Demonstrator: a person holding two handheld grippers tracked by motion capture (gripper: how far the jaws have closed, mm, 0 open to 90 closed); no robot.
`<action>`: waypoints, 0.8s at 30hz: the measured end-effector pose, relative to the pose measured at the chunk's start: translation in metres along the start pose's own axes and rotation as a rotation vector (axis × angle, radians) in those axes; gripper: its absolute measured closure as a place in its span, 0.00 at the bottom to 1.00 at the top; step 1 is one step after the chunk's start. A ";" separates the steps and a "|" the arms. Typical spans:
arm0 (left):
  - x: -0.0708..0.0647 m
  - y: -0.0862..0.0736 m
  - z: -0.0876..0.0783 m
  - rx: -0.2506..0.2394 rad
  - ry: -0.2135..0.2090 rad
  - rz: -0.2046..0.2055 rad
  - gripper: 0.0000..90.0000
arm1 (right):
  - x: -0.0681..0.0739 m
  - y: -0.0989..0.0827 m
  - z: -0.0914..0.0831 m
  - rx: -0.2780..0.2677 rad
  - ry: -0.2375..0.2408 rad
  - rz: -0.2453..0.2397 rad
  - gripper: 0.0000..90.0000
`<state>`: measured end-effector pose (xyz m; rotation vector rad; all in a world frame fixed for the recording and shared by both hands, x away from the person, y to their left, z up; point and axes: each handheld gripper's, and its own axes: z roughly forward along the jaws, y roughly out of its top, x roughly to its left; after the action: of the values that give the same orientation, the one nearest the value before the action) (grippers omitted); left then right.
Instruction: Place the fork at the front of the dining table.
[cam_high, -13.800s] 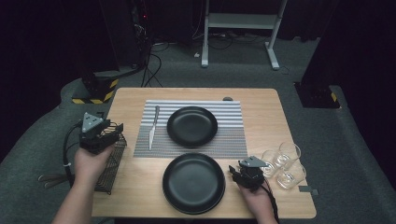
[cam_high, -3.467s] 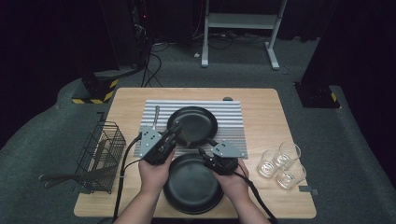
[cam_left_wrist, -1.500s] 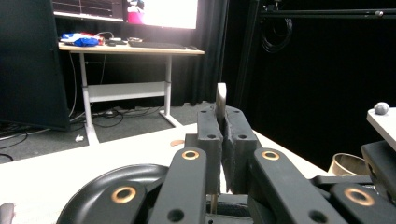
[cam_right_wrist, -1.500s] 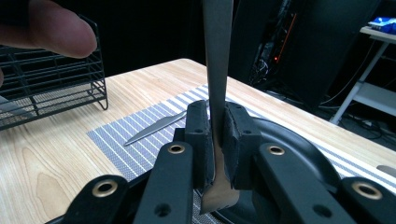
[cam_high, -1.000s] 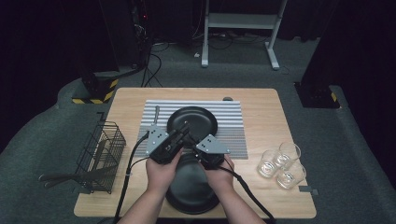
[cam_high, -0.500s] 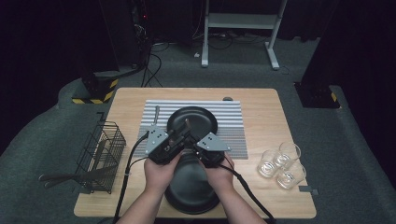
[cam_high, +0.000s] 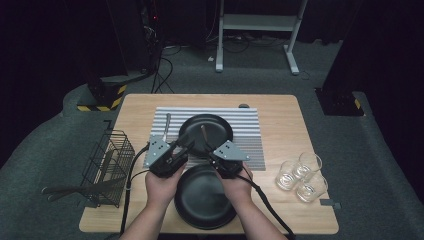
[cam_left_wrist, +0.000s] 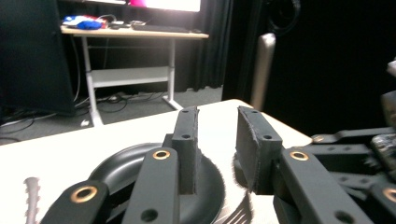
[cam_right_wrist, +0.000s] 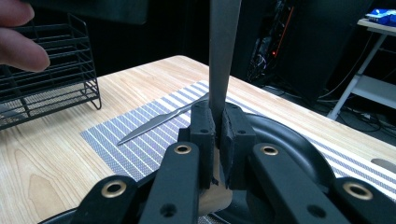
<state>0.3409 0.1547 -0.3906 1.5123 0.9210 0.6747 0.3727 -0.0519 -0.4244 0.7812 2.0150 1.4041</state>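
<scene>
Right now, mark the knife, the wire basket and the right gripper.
knife (cam_right_wrist: 159, 122), right gripper view, blade.
wire basket (cam_high: 120, 155), high view, wire side.
right gripper (cam_right_wrist: 218, 112), right gripper view, between fingertips clamping utensil handle (cam_right_wrist: 223, 46).

Your way left is blocked by the rack (cam_high: 106, 167), right by the glasses (cam_high: 302, 176). Bare table (cam_high: 280, 112) stays passable beyond the mat (cam_high: 250, 140).

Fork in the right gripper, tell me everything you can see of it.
The fork is grey metal with a flat handle that widens toward its end. It stands almost upright over the far plate, handle up. The right gripper has its jaws shut on the handle, and nothing else seems to touch it. The left gripper view catches its tines low down.
</scene>
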 end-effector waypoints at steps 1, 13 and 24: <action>0.002 -0.001 -0.001 0.003 0.007 0.003 0.77 | 0.000 0.000 0.000 0.001 0.000 -0.001 0.94; 0.025 -0.020 -0.007 0.064 0.071 0.020 0.71 | -0.005 0.001 -0.002 0.004 -0.001 0.011 0.94; 0.054 -0.056 -0.019 0.147 0.148 -0.001 0.69 | -0.013 0.001 -0.008 0.012 -0.018 0.034 0.94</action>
<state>0.3438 0.2109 -0.4474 1.6071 1.1036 0.7397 0.3754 -0.0658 -0.4195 0.8345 2.0072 1.4005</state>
